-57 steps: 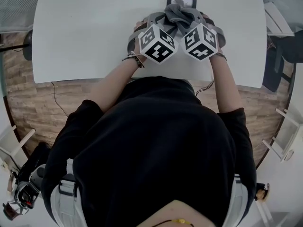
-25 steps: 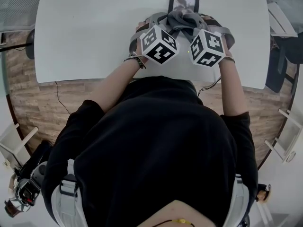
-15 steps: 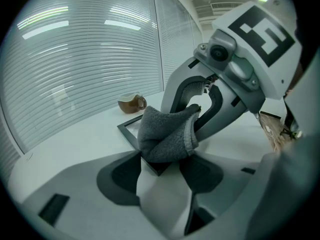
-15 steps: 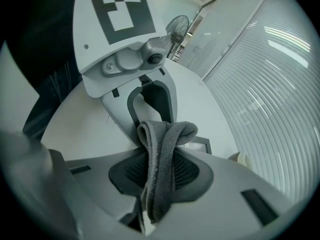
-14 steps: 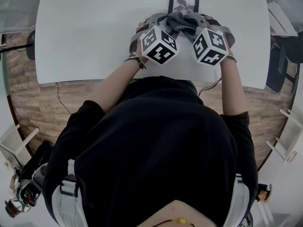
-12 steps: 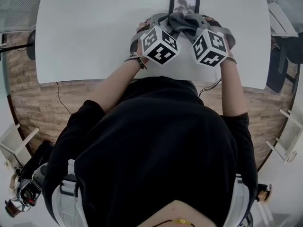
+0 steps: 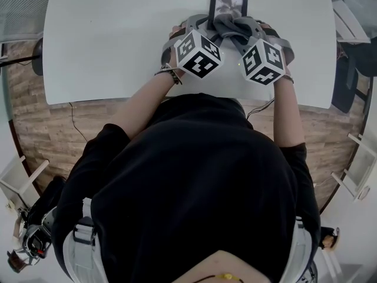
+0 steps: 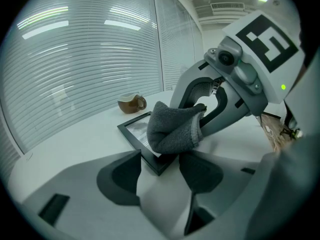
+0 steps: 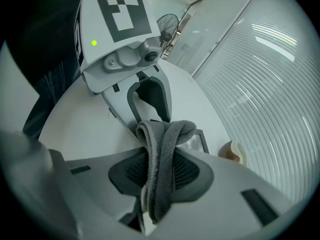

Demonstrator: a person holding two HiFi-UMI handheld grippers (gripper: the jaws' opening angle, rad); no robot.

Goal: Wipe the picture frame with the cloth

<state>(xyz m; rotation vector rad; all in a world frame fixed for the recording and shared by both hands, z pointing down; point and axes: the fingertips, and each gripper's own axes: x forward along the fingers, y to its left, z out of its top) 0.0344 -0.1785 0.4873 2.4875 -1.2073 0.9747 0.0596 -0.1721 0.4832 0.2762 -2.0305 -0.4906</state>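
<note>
1. My right gripper (image 9: 160, 173) is clenched on the grey cloth (image 9: 165, 134). The folded fabric is pinched between both pads, with a rounded loop bulging out past the tips and a tail hanging below them.
2. My left gripper (image 8: 159, 176) is released, its jaws standing well apart. The near corner of the picture frame (image 8: 137, 131) sits in the gap between them, and as far as I can see neither pad presses on it.
3. The frame is black-bordered and lies flat on the white table (image 7: 118, 40). In the head view it is near the table's far edge, just beyond both grippers.
4. In the left gripper view the bulging loop of cloth rests on the near part of the frame. It covers the glass by that corner, while the far part of the glass stays bare.
5. A brown mug (image 8: 131, 103) stands on the table beyond the frame, apart from it.
6. Both grippers sit side by side and angle downward, with their tips meeting at the near end of the frame.
</note>
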